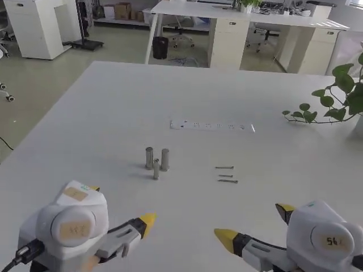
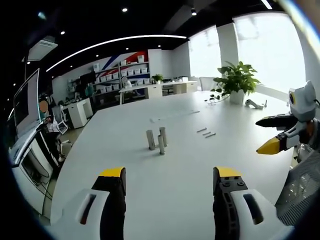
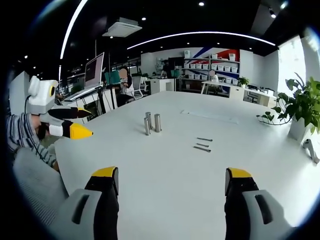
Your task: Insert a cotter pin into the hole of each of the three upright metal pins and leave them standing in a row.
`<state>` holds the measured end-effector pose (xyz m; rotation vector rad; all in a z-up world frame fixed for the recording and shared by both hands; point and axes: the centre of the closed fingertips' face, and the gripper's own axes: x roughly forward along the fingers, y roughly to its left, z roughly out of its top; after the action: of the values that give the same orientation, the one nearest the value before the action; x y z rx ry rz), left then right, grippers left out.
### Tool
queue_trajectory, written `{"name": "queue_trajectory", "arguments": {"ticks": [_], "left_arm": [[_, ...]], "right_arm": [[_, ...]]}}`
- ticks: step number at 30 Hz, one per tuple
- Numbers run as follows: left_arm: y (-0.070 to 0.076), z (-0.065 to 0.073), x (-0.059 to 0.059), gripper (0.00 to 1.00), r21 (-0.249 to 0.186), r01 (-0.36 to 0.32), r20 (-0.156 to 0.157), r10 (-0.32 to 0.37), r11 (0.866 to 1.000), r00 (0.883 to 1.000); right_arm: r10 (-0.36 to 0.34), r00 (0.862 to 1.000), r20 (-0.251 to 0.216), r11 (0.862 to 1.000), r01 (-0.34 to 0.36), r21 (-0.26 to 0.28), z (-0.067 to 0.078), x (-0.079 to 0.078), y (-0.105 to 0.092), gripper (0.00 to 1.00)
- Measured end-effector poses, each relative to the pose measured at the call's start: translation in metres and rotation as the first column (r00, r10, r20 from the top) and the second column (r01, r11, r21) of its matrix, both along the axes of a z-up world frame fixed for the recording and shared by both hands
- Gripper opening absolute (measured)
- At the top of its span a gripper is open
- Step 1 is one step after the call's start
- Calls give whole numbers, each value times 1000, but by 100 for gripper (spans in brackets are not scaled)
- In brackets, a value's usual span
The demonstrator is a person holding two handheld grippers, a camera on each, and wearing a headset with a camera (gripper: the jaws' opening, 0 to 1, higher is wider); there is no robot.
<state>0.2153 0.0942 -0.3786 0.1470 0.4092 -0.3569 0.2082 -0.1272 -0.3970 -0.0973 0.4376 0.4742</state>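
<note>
- The opening step is being faced: nothing is being gripped yet, and no cotter pin is being seen in any hole (the holes themselves are too small to make out).
- The left claw (image 1: 120, 204) is being held wide open and empty over the near side of the worktop (image 1: 85, 124), well short of the parts.
- The right claw (image 1: 254, 222) is likewise being held with its jaws spread and nothing between them, low at the near right.
- The three metal pins (image 1: 165, 159) are standing upright near the middle of the worktop, bunched in a tight triangle rather than a row (two behind, one just in front).
- The three cotter pins (image 1: 226, 175) are lying flat to their right, parallel and close together, apart from the metal pins.
- A power strip (image 1: 212, 126) is lying beyond both groups.
- The next move, as judged, is calling for the right claw to be brought forward and closed on one cotter pin while a metal pin is being steadied by the left claw; a fine pinch is being demanded, the cotter pins being thin and flush with the surface.
</note>
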Motion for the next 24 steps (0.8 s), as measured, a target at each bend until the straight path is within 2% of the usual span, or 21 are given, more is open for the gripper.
{"name": "queue_trajectory", "arguments": {"ticks": [7,11,14,17,22,24], "left_arm": [[-5,-7,33,55,3,37,12,-37,999,999],[-7,-16,50,51,24,57,4,-57,998,998],[-9,-20,63,48,4,60,-1,-60,998,998],[-12,-26,78,45,18,69,-4,-69,997,998],[-16,-33,100,38,16,83,-5,-83,996,997],[-18,-38,108,36,21,90,-11,-90,996,996]], "right_arm": [[23,1000,-18,999,-23,29,2,5,2,81],[32,999,-30,999,-31,40,0,7,3,79],[31,999,-31,999,-30,44,0,10,3,79],[29,999,-36,999,-27,41,-1,14,3,79],[26,999,-41,999,-24,48,1,22,4,77],[15,999,-42,998,-13,69,3,25,4,77]]}}
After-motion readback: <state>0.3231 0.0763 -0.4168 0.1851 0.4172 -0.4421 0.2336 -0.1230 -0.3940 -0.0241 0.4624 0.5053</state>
